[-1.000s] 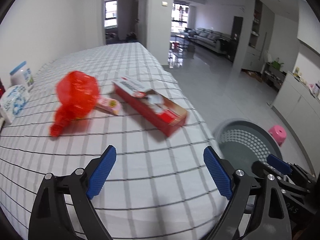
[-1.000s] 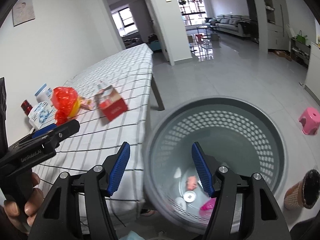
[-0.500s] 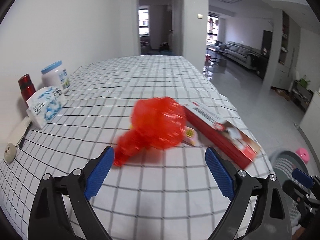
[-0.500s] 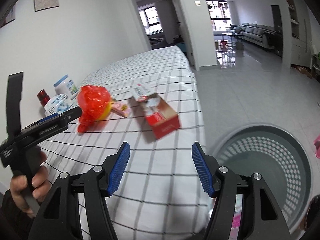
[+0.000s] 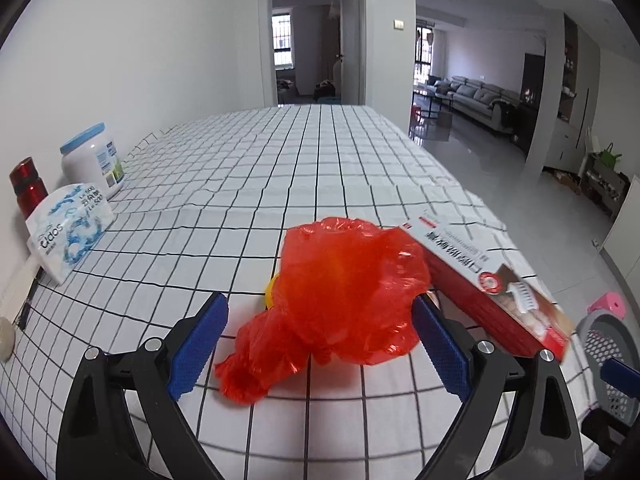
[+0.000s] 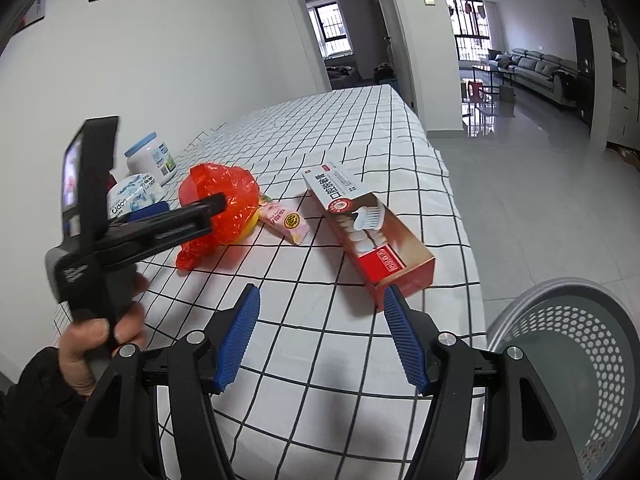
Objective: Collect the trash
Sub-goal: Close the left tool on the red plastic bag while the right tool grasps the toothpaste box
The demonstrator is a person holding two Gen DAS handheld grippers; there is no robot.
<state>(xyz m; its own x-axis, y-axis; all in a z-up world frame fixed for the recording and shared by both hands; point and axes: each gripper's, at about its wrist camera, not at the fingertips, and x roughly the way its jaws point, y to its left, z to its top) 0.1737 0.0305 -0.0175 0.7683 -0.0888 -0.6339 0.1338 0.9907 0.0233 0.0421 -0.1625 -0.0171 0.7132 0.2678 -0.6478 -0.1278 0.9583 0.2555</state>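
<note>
Now the checked worktop point(image 5: 320, 168) holds a long red box point(image 6: 372, 228) beside the soft, light red bag point(image 5: 340, 296). Left tongs point(image 5: 320, 332) gape wide around it, empty; pinch its puffy middle. Right tongs point(image 6: 320, 340) wait open, empty.

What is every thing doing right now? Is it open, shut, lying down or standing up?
Left tool: open, either side of the red bag.
Right tool: open, empty.
Red plastic bag: crumpled, lying on the table.
Toothpaste box: lying flat, closed.
Pink packet: lying flat beside the bag.
White jar: upright, lid on.
Grey basket: upright beside the table.
</note>
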